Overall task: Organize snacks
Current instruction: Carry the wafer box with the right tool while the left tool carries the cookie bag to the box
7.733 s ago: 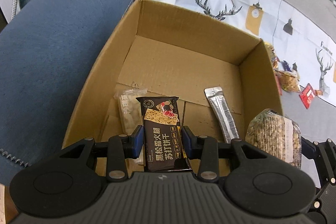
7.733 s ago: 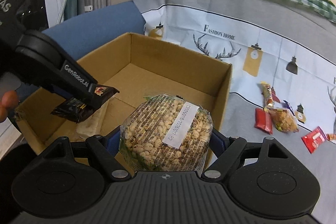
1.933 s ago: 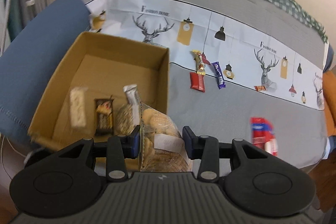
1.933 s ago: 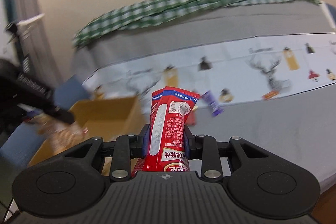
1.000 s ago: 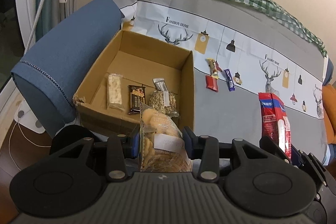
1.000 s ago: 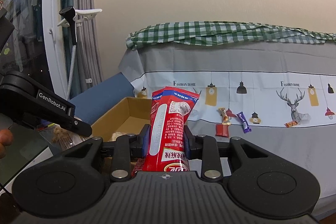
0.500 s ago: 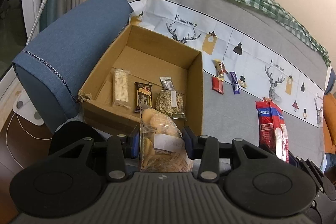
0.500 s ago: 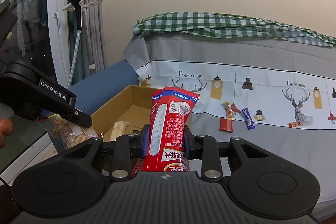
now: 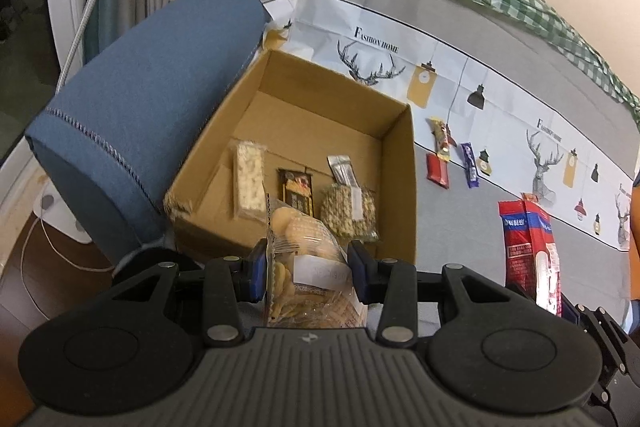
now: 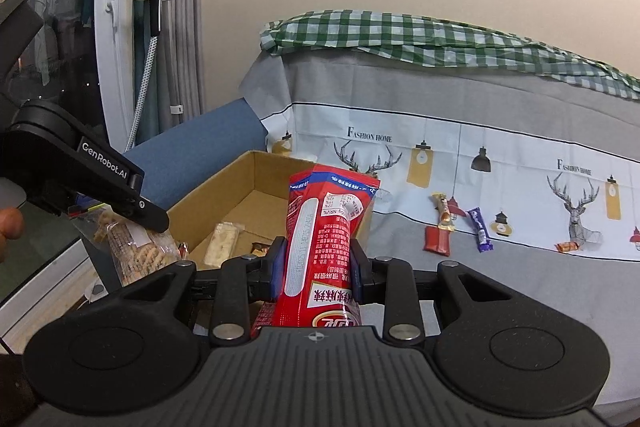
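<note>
My left gripper (image 9: 306, 273) is shut on a clear bag of round biscuits (image 9: 308, 267), held just in front of the near wall of an open cardboard box (image 9: 400, 163). In the box lie a pale rice bar (image 9: 249, 179), a dark cracker pack (image 9: 297, 189), a silver sachet (image 9: 342, 169) and a bag of nuts (image 9: 348, 213). My right gripper (image 10: 318, 271) is shut on an upright red snack packet (image 10: 326, 247), to the right of the box; the same red snack packet (image 9: 530, 247) shows in the left wrist view. The left gripper's arm (image 10: 80, 171) and the biscuit bag (image 10: 136, 247) appear at the left of the right wrist view.
The box stands on a grey sofa cover (image 9: 460, 227) against a blue armrest (image 9: 132, 99). Loose snacks lie on the cover: a red bar (image 9: 437, 171), a purple bar (image 9: 470, 165), a gold-brown bar (image 9: 441, 139). A window frame and curtain stand at the left (image 10: 120, 27).
Both grippers have moved in toward the box with their packets still gripped; the box looks larger and nearer in both views.
</note>
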A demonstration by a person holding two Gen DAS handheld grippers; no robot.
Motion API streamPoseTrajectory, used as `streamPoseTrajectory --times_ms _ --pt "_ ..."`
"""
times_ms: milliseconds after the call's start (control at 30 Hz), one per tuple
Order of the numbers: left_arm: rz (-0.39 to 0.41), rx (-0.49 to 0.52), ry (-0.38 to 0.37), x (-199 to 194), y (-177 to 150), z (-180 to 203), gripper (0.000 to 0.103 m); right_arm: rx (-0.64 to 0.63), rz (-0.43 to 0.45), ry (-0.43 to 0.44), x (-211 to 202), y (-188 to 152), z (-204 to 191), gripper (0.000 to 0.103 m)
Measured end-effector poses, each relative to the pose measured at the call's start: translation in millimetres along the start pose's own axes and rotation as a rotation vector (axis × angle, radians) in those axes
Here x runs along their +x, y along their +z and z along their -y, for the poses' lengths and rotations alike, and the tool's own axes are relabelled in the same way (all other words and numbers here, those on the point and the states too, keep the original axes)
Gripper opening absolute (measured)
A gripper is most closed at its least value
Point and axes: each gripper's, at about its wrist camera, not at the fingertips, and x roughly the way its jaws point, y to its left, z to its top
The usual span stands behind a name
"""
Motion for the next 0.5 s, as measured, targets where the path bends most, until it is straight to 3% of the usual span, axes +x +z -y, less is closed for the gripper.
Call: streamPoseTrajectory --times_ms 500 --pt "0.037 0.053 0.075 39.7 47.2 -4.7 0.045 -0.027 -0.043 0.052 61.2 23.4 -17.3 0.032"
